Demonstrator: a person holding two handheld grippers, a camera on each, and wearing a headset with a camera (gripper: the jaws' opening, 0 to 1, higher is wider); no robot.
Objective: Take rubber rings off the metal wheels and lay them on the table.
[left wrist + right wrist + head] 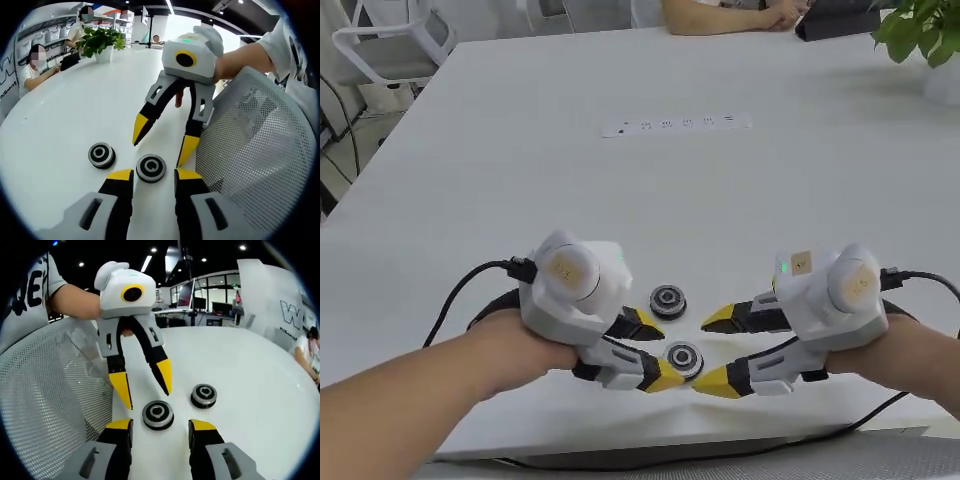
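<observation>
- Two forearms come in from the bottom edge of the head view, and each hand holds a gripper low over the white table (pixel 520 170).
- At the left side, the left gripper (pixel 660 352) has its jaws spread apart, and the yellow tips point to the right.
- Opposite to it, the right gripper (pixel 710 352) also has its jaws spread, with the tips pointing left. The tips of the two grippers are close together but do not touch.
- Between the four tips lies the near wheel (pixel 682 358), flat on the table near its front edge.
- Seen from the left gripper view, this wheel is just in front of the gap between the left jaws. Neither jaw is pressing on it.
- Seen from the right gripper view, the same wheel (pixel 158 414) is just ahead of the open right jaws, with the left gripper hanging above it.
- Around the metal hub of this wheel sits a dark rubber ring (pixel 139 168), still in place.
- Just behind it, the far wheel (pixel 667 299) lies flat on the table too, apart from both grippers, and its dark ring is on as well.
- Black cables (pixel 470 285) run from the backs of the grippers.
- Farther along the table lies a white power strip (pixel 677 124).
- Behind that, a green plant (pixel 920 30) stands at the far right corner, and another person's arms (pixel 730 15) rest on the far edge.
- Close to the grippers, a mesh chair back (pixel 250 140) stands at the front edge of the table.
</observation>
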